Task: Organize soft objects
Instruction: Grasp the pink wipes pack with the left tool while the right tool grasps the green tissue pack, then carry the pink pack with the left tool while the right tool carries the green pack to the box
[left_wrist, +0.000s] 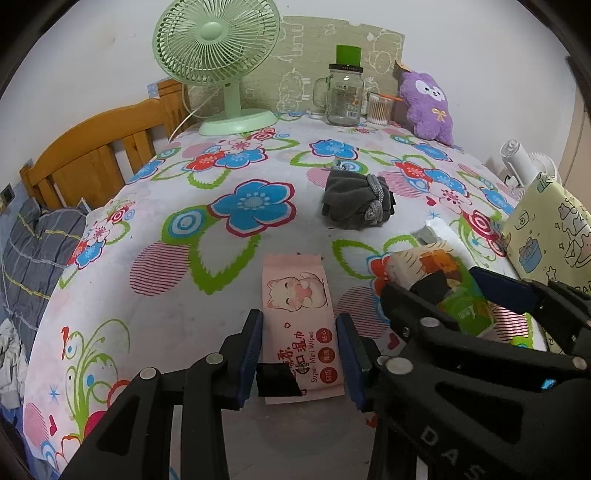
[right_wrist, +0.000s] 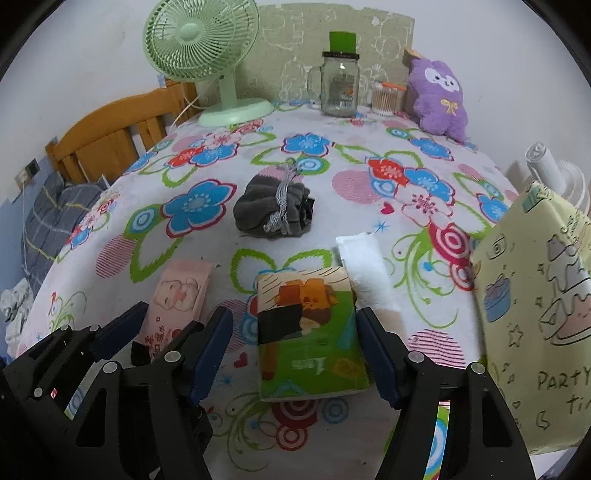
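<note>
A pink wet-wipes pack (left_wrist: 295, 295) with a cat picture lies on the flowered tablecloth (left_wrist: 166, 332). My left gripper (left_wrist: 299, 354) is shut on its near end, a pad pressed against each long side. To its right lies a green and orange tissue pack (right_wrist: 310, 332). My right gripper (right_wrist: 291, 354) straddles it, still open: the right pad touches its edge and a gap shows at the left pad. A grey drawstring pouch (right_wrist: 273, 210) sits further back at mid-table. A white folded cloth (right_wrist: 365, 269) lies beside the tissue pack.
A yellow cartoon-print bag (right_wrist: 535, 314) stands at the right edge. Along the back wall are a green fan (right_wrist: 207, 55), a glass jar (right_wrist: 340, 85), a cotton-swab tub (right_wrist: 384, 98) and a purple plush (right_wrist: 439, 96). A wooden bed frame (left_wrist: 92, 155) is at left.
</note>
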